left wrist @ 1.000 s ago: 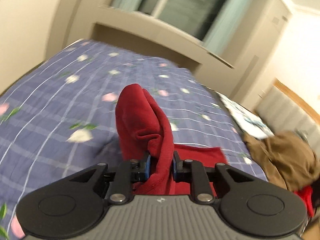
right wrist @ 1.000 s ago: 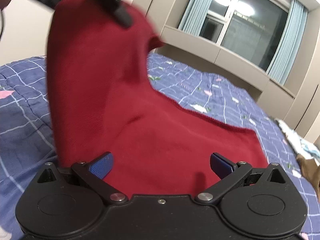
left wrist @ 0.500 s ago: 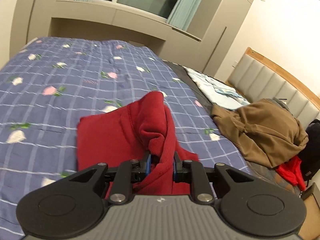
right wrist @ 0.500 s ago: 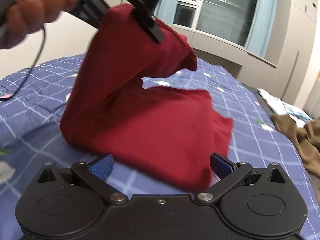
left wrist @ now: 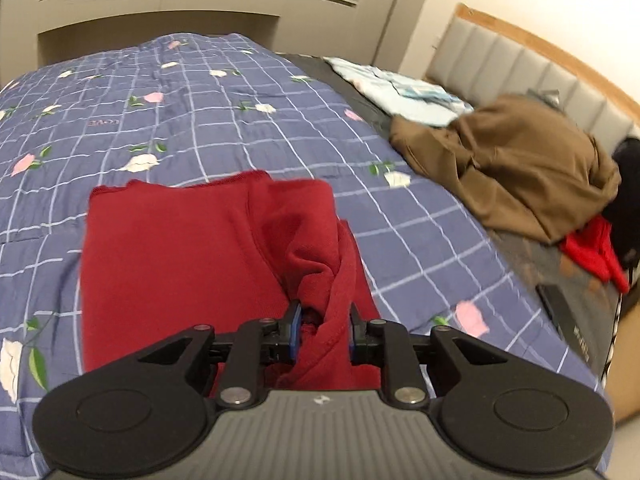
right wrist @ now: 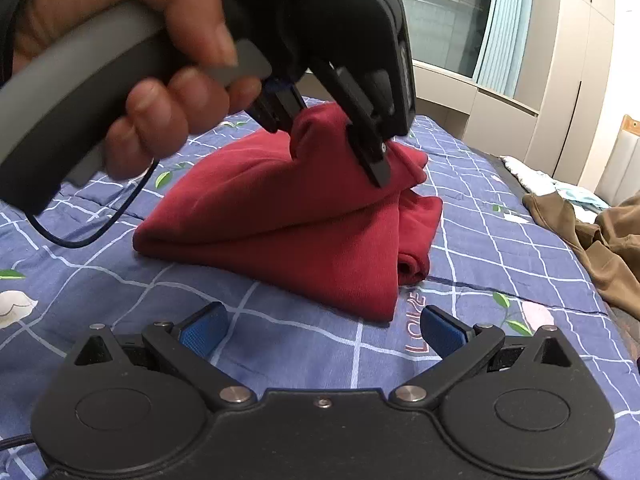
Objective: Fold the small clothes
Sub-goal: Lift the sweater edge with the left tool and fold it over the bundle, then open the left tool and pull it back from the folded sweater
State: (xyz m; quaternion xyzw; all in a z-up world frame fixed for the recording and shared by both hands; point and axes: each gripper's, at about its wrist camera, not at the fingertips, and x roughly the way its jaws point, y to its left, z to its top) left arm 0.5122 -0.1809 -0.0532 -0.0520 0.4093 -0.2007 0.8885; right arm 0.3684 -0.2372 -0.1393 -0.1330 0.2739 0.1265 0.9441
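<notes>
A dark red garment [left wrist: 180, 248] lies folded over on a blue checked, flowered bedspread [left wrist: 200, 100]. My left gripper [left wrist: 324, 322] has a bunched edge of the cloth between its blue pads, and its jaws are opening. In the right wrist view the same left gripper [right wrist: 324, 148], held by a person's hand [right wrist: 160, 100], pinches the top layer of the red garment [right wrist: 280, 216] slightly above the pile. My right gripper [right wrist: 320, 332] is open just short of the garment's near edge, with only the bedspread [right wrist: 480, 240] between its fingers.
A crumpled brown garment [left wrist: 512, 168] lies at the right of the bed, with a pale blue cloth [left wrist: 400, 96] behind it and a bright red item [left wrist: 592, 252] beside it. A padded headboard [left wrist: 520, 60] lines the right. A black cable [right wrist: 80, 236] trails on the bedspread.
The left gripper carried the raised part of the red garment down and across, laying it over the rest. The right gripper drew back off the cloth and stayed open.
</notes>
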